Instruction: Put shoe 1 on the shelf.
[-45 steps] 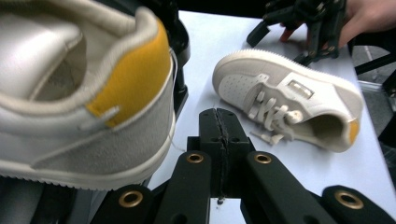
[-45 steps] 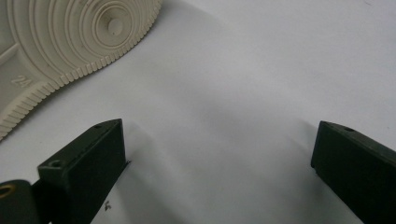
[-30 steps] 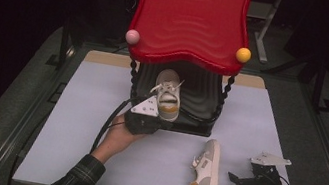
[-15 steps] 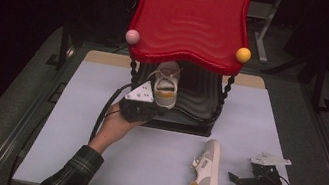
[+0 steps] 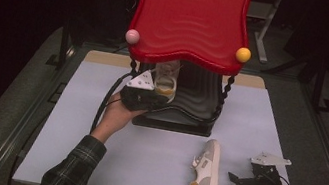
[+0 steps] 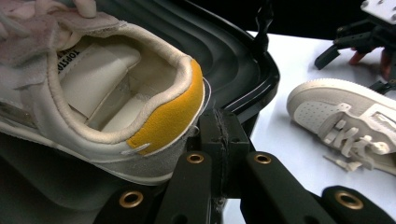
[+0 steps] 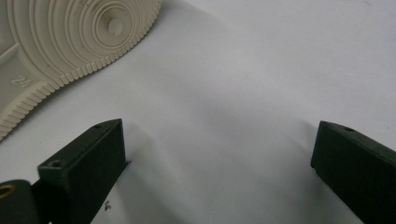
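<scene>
A white sneaker with a yellow heel patch [image 5: 165, 80] rests on the black lower shelf [image 5: 196, 103] of a stand, under its red top [image 5: 190, 16]. My left gripper [image 5: 154, 96] is at the heel, and its jaws pinch the heel's rim. In the left gripper view the jaws [image 6: 219, 128] meet right at the sneaker [image 6: 116, 93]. A matching sneaker [image 5: 206, 166] lies on its side on the table. Just right of it my right gripper [image 5: 237, 182] stands open. Its view shows the ribbed sole [image 7: 70, 42] at the upper left and bare table between the jaws [image 7: 217, 154].
The stand has twisted black posts, and a pink ball [image 5: 133, 36] and a yellow ball [image 5: 243, 54] on the red top's front corners. The pale table sheet [image 5: 152, 156] has free room in front of the stand. Dark metal rails run along both table sides.
My left gripper has carried the yellow-heeled sneaker up and farther in under the red top. The right gripper and the second sneaker have stayed put.
</scene>
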A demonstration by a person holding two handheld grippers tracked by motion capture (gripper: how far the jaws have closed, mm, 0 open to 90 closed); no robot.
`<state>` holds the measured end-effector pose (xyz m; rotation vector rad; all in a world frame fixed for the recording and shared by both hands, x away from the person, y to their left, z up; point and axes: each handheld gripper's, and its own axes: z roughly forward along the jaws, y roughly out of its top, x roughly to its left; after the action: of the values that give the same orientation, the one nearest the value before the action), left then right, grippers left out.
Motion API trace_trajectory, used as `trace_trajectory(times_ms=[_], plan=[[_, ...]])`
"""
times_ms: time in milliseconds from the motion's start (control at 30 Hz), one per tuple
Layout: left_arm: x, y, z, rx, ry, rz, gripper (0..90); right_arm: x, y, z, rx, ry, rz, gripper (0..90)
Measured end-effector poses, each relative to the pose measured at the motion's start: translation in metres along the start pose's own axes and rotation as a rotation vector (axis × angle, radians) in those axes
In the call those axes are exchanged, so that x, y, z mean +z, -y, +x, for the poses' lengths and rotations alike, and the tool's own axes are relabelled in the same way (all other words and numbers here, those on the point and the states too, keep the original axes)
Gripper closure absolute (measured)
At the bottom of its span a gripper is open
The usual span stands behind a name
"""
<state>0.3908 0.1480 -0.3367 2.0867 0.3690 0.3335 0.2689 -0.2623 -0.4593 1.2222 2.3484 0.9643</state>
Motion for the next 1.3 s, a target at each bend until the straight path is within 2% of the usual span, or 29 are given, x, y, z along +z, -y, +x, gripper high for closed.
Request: trace_trajectory(times_ms=[133, 400, 500, 733, 933, 967, 1000, 1067, 1100, 1133, 1200, 1233, 1267, 1300], plan=[[0.005, 0.002, -0.001, -0.007, 0.006, 0.020, 90.0, 0.000, 0.000, 0.000, 0.000, 0.000, 0.000, 2.3], [0.002, 0.002, -0.004, -0.031, 0.029, 0.002, 90.0, 0.000, 0.000, 0.000, 0.000, 0.001, 0.000, 2.3], [-0.004, 0.003, -0.011, -0.028, 0.050, 0.019, 90.0, 0.000, 0.000, 0.000, -0.001, -0.001, 0.001, 2.3], [-0.015, 0.013, -0.032, -0.056, 0.090, 0.041, 89.5, 0.000, 0.000, 0.000, 0.000, 0.000, 0.002, 2.3], [-0.025, 0.026, -0.048, -0.060, 0.104, 0.061, 78.9, 0.000, 0.000, 0.000, -0.002, 0.001, 0.002, 2.3], [-0.026, 0.029, -0.051, -0.065, 0.105, 0.060, 72.2, 0.000, 0.000, 0.000, -0.002, 0.001, 0.002, 2.3], [-0.028, 0.032, -0.053, -0.067, 0.108, 0.059, 72.2, 0.000, 0.000, 0.000, -0.002, 0.001, 0.002, 2.3], [-0.030, 0.039, -0.058, -0.079, 0.105, 0.059, 61.8, 0.000, 0.000, 0.000, -0.002, 0.001, 0.003, 2.3], [-0.031, 0.042, -0.060, -0.077, 0.101, 0.070, 61.8, 0.000, 0.000, 0.000, -0.003, 0.001, 0.003, 2.3], [-0.033, 0.048, -0.063, -0.081, 0.090, 0.082, 56.5, 0.000, 0.000, 0.000, -0.002, 0.001, 0.003, 2.3], [-0.035, 0.051, -0.064, -0.087, 0.092, 0.088, 54.6, 0.000, 0.000, 0.000, -0.002, 0.001, 0.003, 2.3], [-0.037, 0.058, -0.066, -0.092, 0.083, 0.099, 50.3, 0.000, 0.000, 0.000, -0.002, 0.001, 0.002, 2.3], [-0.037, 0.058, -0.066, -0.092, 0.083, 0.099, 48.1, 0.000, 0.000, 0.000, -0.002, 0.001, 0.002, 2.3], [-0.040, 0.066, -0.069, -0.100, 0.074, 0.112, 45.2, 0.000, 0.000, 0.000, -0.002, 0.001, 0.002, 2.3]])
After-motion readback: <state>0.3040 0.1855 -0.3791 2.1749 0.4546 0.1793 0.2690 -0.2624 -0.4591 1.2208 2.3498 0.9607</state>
